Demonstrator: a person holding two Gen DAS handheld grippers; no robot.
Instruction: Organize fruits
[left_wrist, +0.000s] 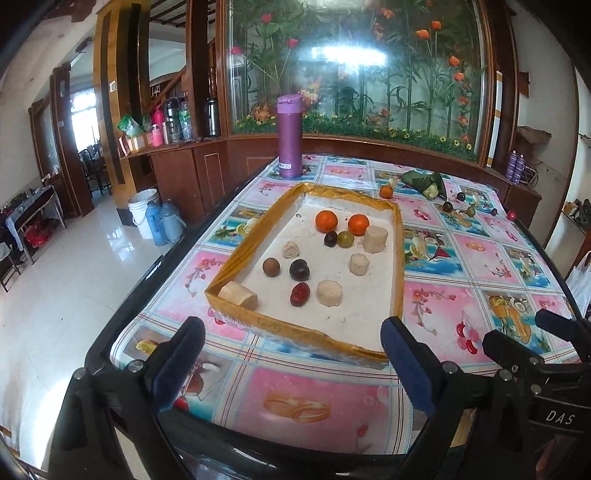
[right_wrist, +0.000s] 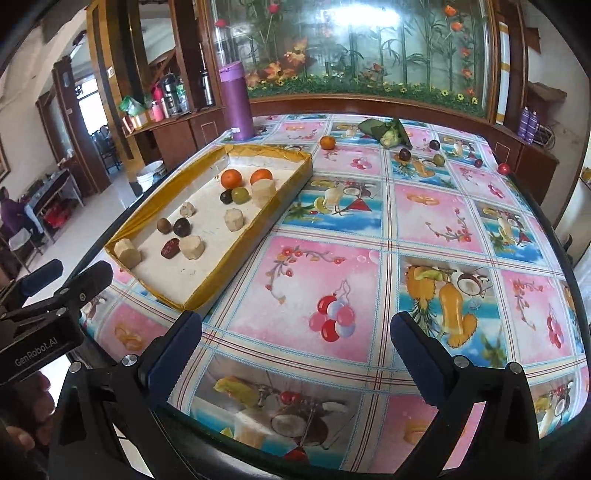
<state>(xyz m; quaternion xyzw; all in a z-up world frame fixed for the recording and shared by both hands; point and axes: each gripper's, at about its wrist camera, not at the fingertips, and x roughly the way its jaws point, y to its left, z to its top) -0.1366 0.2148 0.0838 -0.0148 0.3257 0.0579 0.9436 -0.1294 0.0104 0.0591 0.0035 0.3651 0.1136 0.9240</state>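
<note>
A shallow yellow-rimmed tray (left_wrist: 398, 258) (right_wrist: 295, 173) holds two oranges (left_wrist: 326, 220) (right_wrist: 231, 178), dark plums (left_wrist: 299, 269), a green fruit (left_wrist: 345, 239), a red date (left_wrist: 298, 294) and several pale banana pieces (left_wrist: 328, 292). Loose fruit lies on the far table: an orange (left_wrist: 386, 191) (right_wrist: 327, 142), dark plums (right_wrist: 404, 154), a green one (right_wrist: 439, 159), a red one (right_wrist: 503, 168). My left gripper (left_wrist: 293, 350) is open and empty before the tray's near rim. My right gripper (right_wrist: 295, 343) is open and empty over the tablecloth, right of the tray.
A purple flask (left_wrist: 290, 136) (right_wrist: 238, 107) stands behind the tray. A green leaf-wrapped bundle (left_wrist: 424, 182) (right_wrist: 388, 133) lies at the far side. The table (right_wrist: 424, 229) has a fruit-print cloth; its left edge drops to a tiled floor (left_wrist: 74, 266).
</note>
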